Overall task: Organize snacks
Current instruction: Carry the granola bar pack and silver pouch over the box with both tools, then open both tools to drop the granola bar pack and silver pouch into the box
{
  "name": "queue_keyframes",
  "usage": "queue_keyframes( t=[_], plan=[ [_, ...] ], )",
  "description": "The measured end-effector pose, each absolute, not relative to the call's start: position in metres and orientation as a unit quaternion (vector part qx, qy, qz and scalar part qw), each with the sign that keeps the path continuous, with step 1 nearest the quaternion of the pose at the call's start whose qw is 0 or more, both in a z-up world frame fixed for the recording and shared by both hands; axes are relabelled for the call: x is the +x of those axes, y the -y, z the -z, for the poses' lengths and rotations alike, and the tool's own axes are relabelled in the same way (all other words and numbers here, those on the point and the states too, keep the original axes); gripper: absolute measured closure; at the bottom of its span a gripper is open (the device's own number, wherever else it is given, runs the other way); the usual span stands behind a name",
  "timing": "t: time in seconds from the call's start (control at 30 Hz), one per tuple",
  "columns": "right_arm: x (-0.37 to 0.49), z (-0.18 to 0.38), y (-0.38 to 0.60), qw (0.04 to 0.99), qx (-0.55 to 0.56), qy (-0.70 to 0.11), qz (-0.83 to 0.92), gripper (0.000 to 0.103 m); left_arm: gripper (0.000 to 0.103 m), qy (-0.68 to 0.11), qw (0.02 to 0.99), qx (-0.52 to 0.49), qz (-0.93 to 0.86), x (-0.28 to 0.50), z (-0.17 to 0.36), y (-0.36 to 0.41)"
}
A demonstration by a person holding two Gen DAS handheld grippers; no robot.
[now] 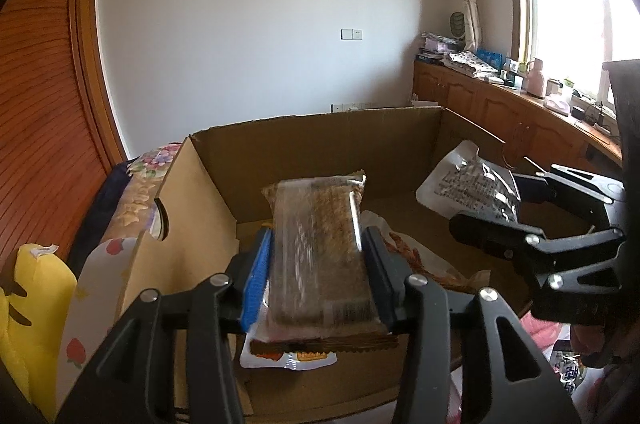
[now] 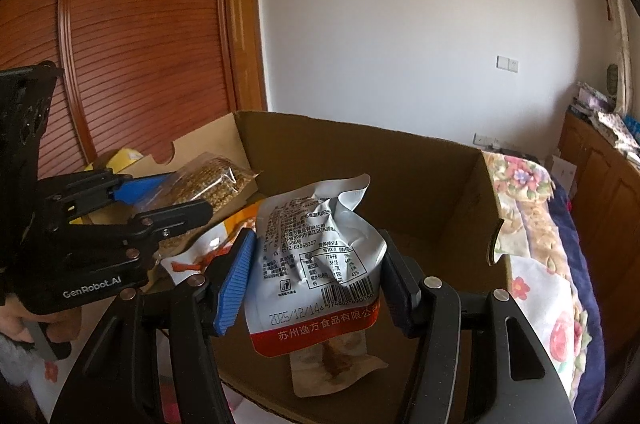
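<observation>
1. Jaws on the left gripper [image 1: 318, 276] are clamped on both long sides of a clear-wrapped brown grain bar pack [image 1: 320, 244], blue pad on one side, black on the other. The pack sticks out forward past the fingertips and hangs over the inside of the cardboard box [image 1: 320, 132].
2. Jaws on the right gripper [image 2: 316, 280] are pinching a silver-white snack pouch [image 2: 316, 256] by its sides, back panel facing the camera, so you get the barcode, a nutrition table and a red strip with white Chinese text along the bottom. The foil is crumpled where it's squeezed.
3. Both packs are held above the open box, not lying in it. In the left wrist view the right gripper comes in from the right edge with the pouch over the box's right half; in the right wrist view the left gripper sits on the left side with the grain pack.
4. Already down in the box: a white snack bag with orange print [image 1: 416, 256] under and beside the grain pack, another white-edged packet [image 1: 288, 358] right below the left gripper, and a pale pouch with something brown inside [image 2: 336, 360] on the box floor under the silver pouch.
5. Box flaps are up, and the left side one has a half-round handle cutout.
6. Around the box: a floral quilt [image 2: 536, 224] just beside it, a yellow plush toy [image 1: 32, 304] on the left side, a slatted wooden wardrobe door [image 2: 132, 36], a white wall, and wooden cabinets [image 1: 500, 108] under the bright window, with clutter on top.
</observation>
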State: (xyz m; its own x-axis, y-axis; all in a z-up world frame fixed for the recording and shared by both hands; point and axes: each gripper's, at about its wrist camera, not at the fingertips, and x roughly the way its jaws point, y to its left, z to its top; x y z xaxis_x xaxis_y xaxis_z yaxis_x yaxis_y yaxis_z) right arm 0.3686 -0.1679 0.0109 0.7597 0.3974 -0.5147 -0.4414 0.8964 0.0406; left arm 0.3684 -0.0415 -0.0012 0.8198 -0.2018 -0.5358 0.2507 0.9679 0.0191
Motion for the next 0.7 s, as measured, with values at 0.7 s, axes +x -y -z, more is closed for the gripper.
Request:
queue_keyframes(
  t=[0.7],
  plan=[
    [0.366, -0.015, 0.163, 0.927, -0.039, -0.288, -0.235, 0.030, 0.051, -0.262, 0.956, 0.051, 0.118, 0.319, -0.016, 0.035]
  ],
)
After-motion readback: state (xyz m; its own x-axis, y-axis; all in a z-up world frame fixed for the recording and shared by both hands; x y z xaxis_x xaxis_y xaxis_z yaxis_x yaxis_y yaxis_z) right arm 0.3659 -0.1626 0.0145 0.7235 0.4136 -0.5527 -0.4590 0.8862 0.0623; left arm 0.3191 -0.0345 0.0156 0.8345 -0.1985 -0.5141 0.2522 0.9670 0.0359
